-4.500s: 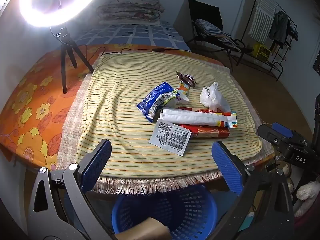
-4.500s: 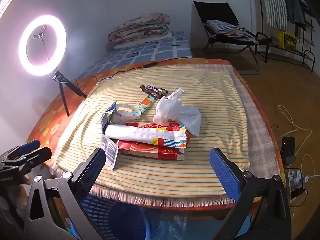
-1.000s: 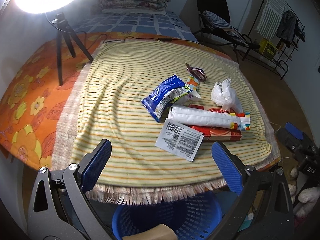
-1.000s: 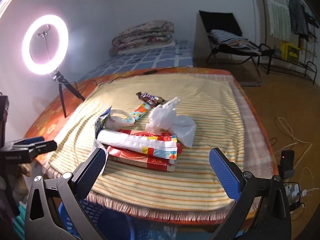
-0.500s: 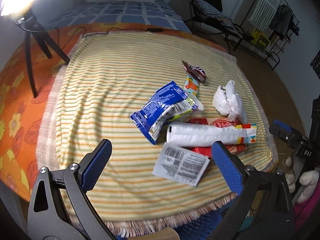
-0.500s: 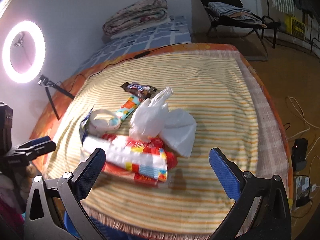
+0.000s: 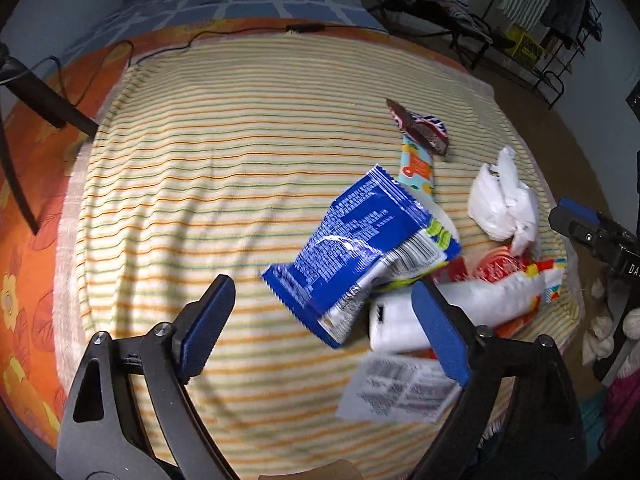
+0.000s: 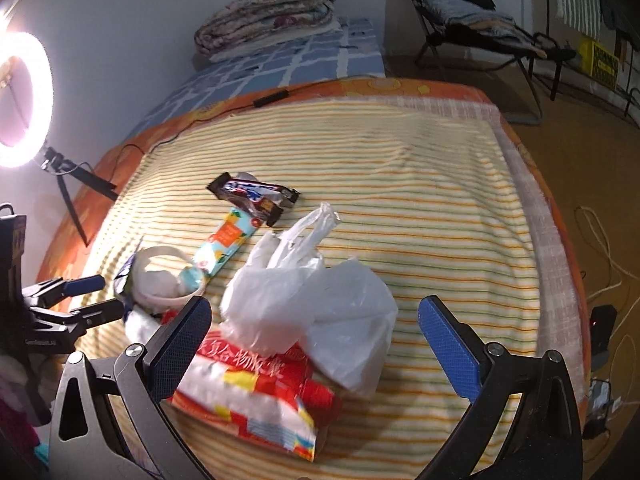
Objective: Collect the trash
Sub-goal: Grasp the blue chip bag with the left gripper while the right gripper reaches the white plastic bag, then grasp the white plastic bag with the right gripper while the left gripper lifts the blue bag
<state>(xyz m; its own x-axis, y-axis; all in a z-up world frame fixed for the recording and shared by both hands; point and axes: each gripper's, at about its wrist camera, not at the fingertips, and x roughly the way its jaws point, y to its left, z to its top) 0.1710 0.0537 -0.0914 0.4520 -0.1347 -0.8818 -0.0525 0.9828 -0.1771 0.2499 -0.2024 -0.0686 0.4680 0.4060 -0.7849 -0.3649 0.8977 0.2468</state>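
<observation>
Each of the 2 views looks forward and down between its own claw's spread blue fingers, close above the striped cloth (image 7: 240,168). Both share the white plastic bag (image 8: 312,304) and chocolate wrapper (image 7: 420,130), and the left claw (image 8: 86,296) shows left of the right claw's fingers

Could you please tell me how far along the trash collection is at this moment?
Nothing looks collected yet. In hand: nothing. The left gripper is open near the blue wrapper; the right gripper is open around the white plastic bag. Left: those, the chocolate bar wrapper, the red packet and the barcode leaflet, all on the striped cloth.
</observation>
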